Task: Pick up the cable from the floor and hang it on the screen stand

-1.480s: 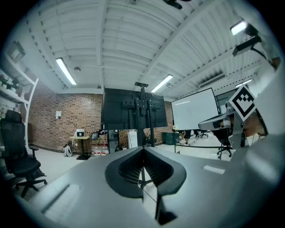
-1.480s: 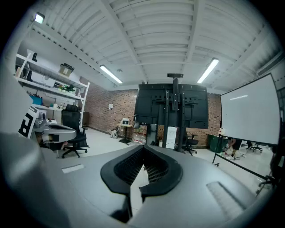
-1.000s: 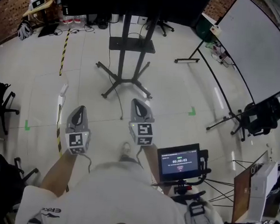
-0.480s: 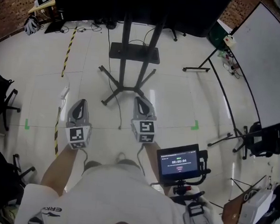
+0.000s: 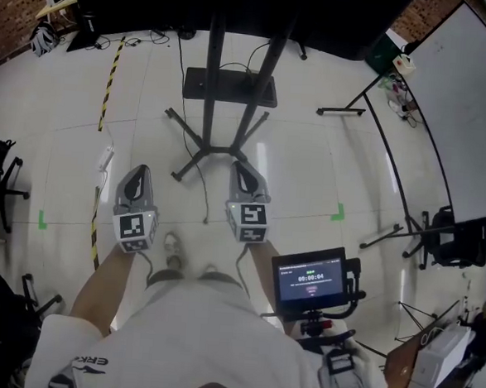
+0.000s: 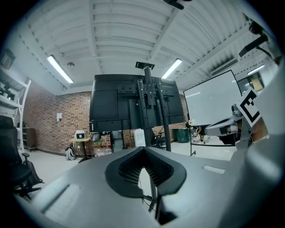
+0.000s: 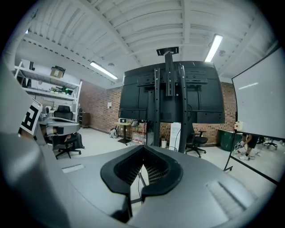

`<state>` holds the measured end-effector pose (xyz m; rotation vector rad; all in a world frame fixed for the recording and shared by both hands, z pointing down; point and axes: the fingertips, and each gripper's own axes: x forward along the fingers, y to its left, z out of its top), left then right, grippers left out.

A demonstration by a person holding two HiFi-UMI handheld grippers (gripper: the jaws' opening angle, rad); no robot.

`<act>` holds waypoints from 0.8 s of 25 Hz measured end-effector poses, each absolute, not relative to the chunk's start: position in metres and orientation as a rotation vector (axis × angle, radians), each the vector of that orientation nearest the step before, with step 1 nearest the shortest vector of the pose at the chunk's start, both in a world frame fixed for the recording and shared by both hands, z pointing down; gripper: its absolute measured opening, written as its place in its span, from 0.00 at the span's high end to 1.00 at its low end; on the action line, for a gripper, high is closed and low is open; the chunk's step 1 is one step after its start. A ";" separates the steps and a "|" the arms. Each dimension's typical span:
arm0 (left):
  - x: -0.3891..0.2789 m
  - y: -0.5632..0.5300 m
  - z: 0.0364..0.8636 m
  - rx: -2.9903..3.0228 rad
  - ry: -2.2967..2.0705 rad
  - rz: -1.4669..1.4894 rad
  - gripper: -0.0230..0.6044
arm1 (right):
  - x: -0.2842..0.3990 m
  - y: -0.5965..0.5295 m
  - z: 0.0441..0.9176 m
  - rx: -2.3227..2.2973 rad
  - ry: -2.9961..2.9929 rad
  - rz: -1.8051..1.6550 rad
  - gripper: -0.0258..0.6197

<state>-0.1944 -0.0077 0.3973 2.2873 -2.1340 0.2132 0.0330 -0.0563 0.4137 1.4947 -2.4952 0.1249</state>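
left tongs [image 5: 138, 175], right tongs [image 5: 241, 171], both closed, ceiling lights [image 6: 60, 69] only in gripper views

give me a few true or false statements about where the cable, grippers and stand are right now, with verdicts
1. The cable lies on the floor between the left gripper and the right gripper. True.
2. The right gripper holds the cable. False: it is shut with nothing in it.
3. The screen stand is ahead of both grippers. True.
4. The whiteboard stands on the person's left. False: it is on the right.
5. The left gripper is wide open. False: its jaws are together.
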 end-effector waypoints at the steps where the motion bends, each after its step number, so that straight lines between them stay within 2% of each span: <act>1: -0.198 -0.018 0.399 2.296 -2.123 0.202 0.96 | 0.030 -0.063 0.415 1.501 -2.479 0.119 0.94; 11: -0.250 -0.122 0.397 2.398 -2.003 0.153 0.96 | -0.021 -0.140 0.395 1.616 -2.395 0.060 0.94; 20: -0.260 -0.177 0.406 2.414 -1.972 0.162 0.96 | -0.037 -0.189 0.403 1.583 -2.366 0.044 0.94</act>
